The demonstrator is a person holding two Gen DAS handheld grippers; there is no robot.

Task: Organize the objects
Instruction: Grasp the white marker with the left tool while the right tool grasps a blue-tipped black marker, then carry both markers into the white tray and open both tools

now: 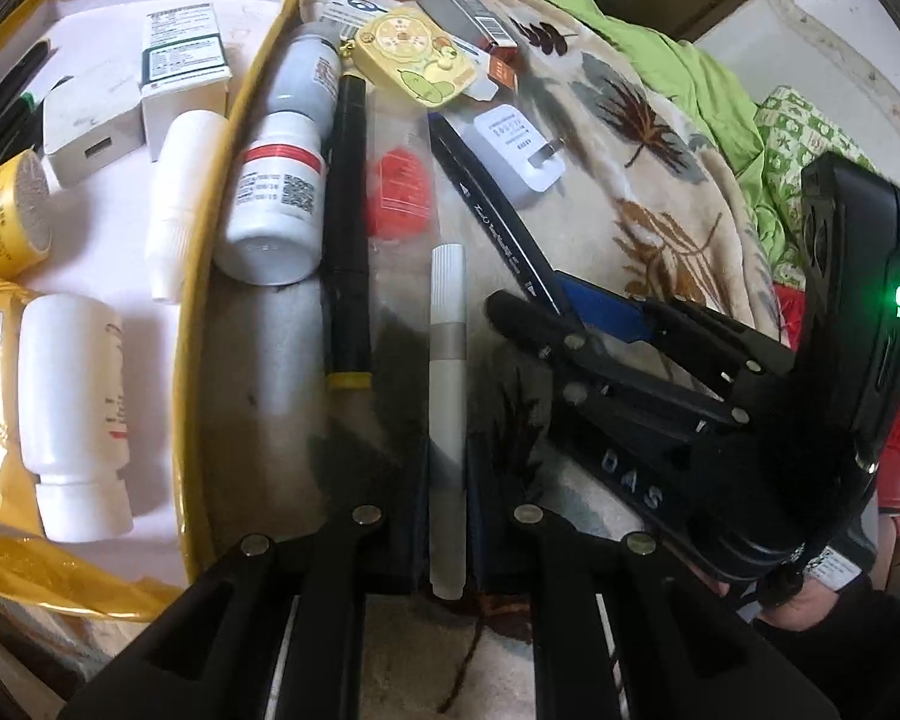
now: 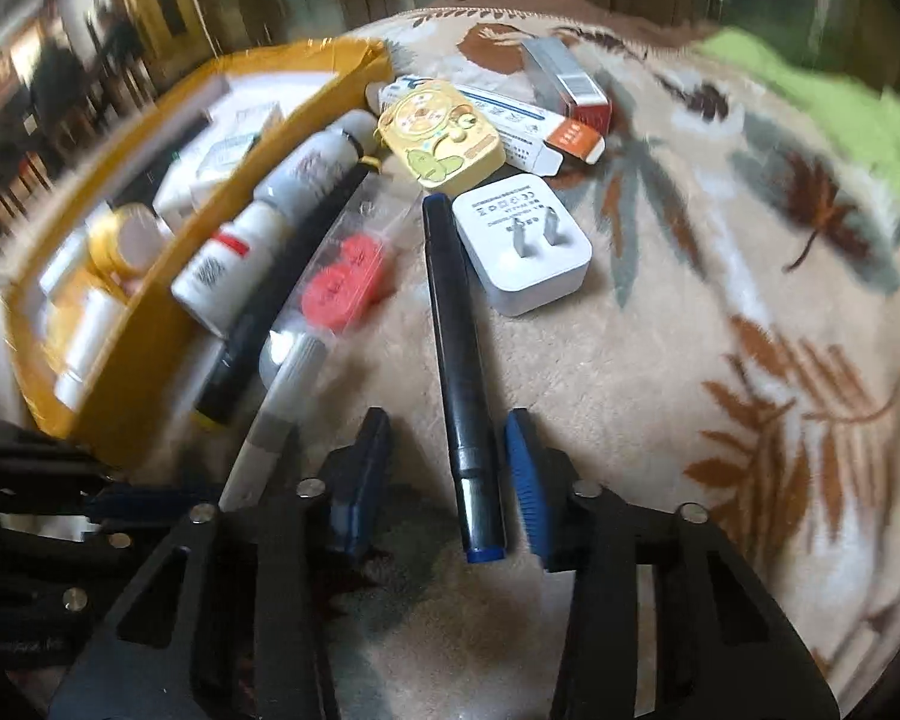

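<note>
My left gripper (image 1: 447,510) is shut on a white marker with a grey band (image 1: 448,360), which lies on the leaf-patterned blanket (image 1: 660,198). A dark marker with a blue end (image 2: 465,372) lies between the blue pads (image 2: 525,480) of my right gripper (image 2: 447,480). It lies close to the right pad and a gap shows on its left, so the jaws stand open around it. In the left wrist view the right gripper (image 1: 570,324) straddles the same marker (image 1: 486,204). The left gripper (image 2: 90,510) and white marker (image 2: 276,408) show at the right wrist view's lower left.
A yellow-rimmed box (image 1: 210,276) at the left holds white bottles, a charger and cartons. Beside it lie a red-banded bottle (image 1: 273,204), a black marker with a yellow end (image 1: 347,228), a bagged red item (image 1: 402,192), a white plug (image 2: 522,246), a yellow case (image 2: 441,141) and small cartons.
</note>
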